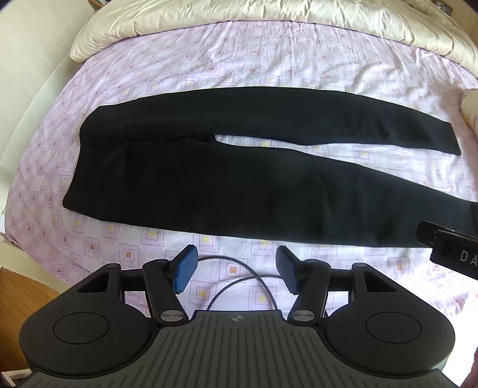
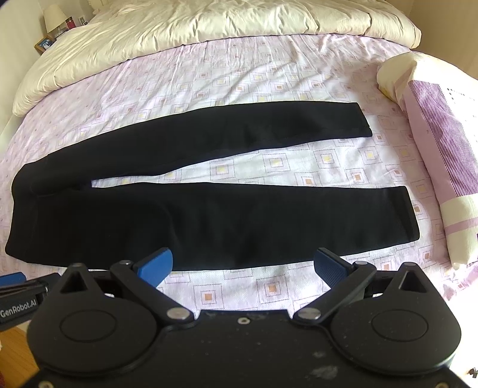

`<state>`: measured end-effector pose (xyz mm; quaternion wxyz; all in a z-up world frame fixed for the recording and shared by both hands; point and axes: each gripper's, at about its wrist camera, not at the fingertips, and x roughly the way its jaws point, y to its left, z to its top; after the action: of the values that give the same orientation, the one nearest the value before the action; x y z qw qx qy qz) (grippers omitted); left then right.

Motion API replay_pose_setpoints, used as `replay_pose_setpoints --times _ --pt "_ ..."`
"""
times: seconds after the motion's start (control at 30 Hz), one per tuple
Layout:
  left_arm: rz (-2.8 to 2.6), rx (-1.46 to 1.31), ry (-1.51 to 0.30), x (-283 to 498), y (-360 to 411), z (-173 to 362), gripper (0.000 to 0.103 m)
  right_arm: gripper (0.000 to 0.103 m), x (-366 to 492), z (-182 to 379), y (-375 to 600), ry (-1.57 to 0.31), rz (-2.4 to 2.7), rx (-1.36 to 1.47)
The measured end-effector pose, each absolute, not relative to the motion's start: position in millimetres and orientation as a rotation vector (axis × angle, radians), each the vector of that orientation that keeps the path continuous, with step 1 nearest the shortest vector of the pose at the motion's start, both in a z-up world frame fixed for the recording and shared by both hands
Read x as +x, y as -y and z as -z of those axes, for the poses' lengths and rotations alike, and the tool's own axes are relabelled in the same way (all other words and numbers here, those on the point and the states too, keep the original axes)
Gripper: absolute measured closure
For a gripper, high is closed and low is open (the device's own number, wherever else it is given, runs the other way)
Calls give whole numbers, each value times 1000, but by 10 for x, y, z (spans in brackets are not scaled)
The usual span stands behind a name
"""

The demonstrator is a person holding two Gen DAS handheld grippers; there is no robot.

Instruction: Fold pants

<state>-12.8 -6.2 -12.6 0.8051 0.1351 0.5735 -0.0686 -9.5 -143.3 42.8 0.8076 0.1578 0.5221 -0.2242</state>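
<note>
Two legs of soft black pants (image 2: 191,215) lie flat, unfolded, on the bed's wrinkled pink-squared sheet (image 2: 269,77), waistband toward nine o'clock. Left gripper (image 1: 237,273) and right gripper (image 2: 243,268) hover spread wide, empty.

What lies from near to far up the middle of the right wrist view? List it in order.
right tool with its jaws open → bare strip of patterned sheet → near leg of the black pants → far leg → cream duvet.

Black pants (image 1: 239,179) lie flat and unfolded, waistband left, legs spread apart rightward
</note>
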Motion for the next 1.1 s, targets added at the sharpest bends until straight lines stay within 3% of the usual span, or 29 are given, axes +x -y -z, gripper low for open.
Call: replay_pose_setpoints --times 1.1 --pt "137 277 -1256 -116 30 163 46 0 -73 -394 1408 -1126 446 333"
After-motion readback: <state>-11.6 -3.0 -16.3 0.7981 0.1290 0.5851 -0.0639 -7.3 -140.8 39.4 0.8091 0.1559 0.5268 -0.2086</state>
